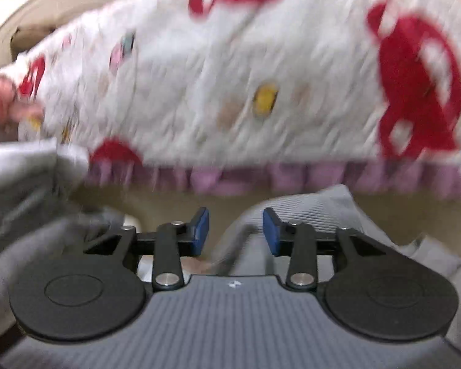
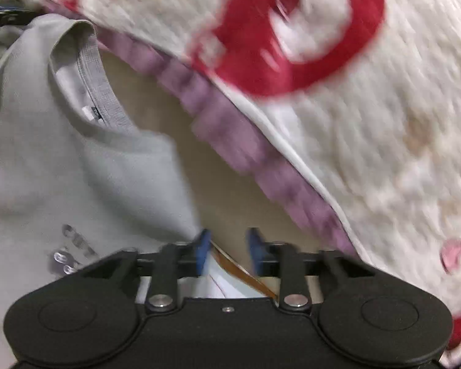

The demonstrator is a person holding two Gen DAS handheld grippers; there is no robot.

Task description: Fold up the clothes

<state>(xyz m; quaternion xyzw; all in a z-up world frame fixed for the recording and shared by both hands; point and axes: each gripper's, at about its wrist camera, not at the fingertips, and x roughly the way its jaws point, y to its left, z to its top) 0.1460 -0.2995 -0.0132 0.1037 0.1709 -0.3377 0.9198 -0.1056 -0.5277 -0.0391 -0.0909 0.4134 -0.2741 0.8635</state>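
A grey T-shirt (image 2: pixel 76 166) with a ribbed collar (image 2: pixel 103 92) and dark print lies crumpled at the left of the right wrist view. My right gripper (image 2: pixel 227 252) is open just right of the shirt's edge, its left pad touching or nearly touching the cloth. In the left wrist view my left gripper (image 1: pixel 235 230) is open, and a fold of the grey shirt (image 1: pixel 307 206) lies between and under its blue pads. Both views are blurred by motion.
A white quilt with red bows (image 1: pixel 230 77) and a purple frilled edge (image 1: pixel 292 178) lies beyond the shirt; it also fills the right of the right wrist view (image 2: pixel 368 138). Beige surface (image 2: pixel 224 184) shows between the quilt and the shirt.
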